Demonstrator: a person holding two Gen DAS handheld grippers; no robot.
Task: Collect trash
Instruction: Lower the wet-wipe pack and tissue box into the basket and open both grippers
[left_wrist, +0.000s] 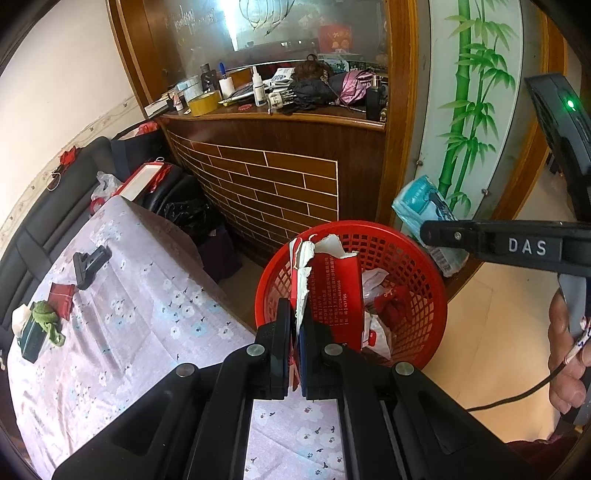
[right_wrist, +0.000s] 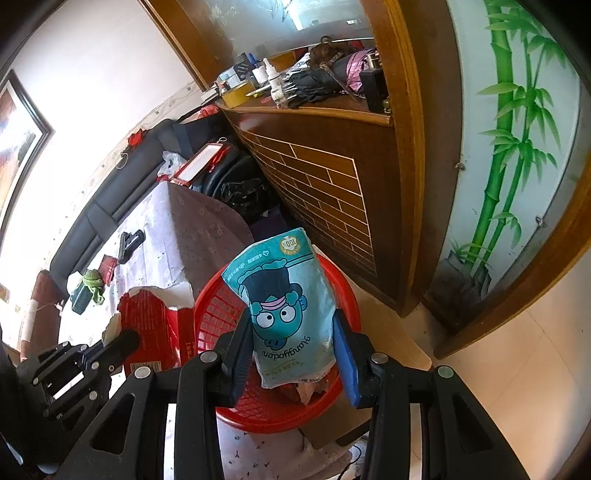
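Gripping a torn red carton (left_wrist: 334, 291), left gripper (left_wrist: 297, 325) has its fingers (left_wrist: 282, 332) pinched tight on the carton's lower edge; carton stands with long axis roughly upright, ragged white torn end up, printed side facing right, hanging over the near-left rim of the red basket (left_wrist: 424, 258). Basket is a mesh plastic one sitting on the floor just beside the desk (left_wrist: 147, 314), which has a floral cloth over it. Inside basket: crumpled white and red wrappers (left_wrist: 380, 295).

Right gripper (right_wrist: 293, 343) holds a teal tissue pack (right_wrist: 286, 295) between its fingers (right_wrist: 347, 354), both pads pressing the pack's sides near the lower part; pack long axis runs away from the camera and up, tilted slightly right, cartoon print upside down, far end pointing toward the brick-pattern cabinet (right_wrist: 332, 177). Pack sits above the basket's opening, not in it. In the left view the same pack shows beyond the basket's far-right rim, held in the air.

Left on the desk, well apart from the basket: black clip-like thing (left_wrist: 88, 264), small red box (left_wrist: 61, 299), green crumpled cloth (left_wrist: 46, 317) lying on a dark box (left_wrist: 29, 343). A hand (left_wrist: 569, 347) shows at the right edge holding the right gripper's handle
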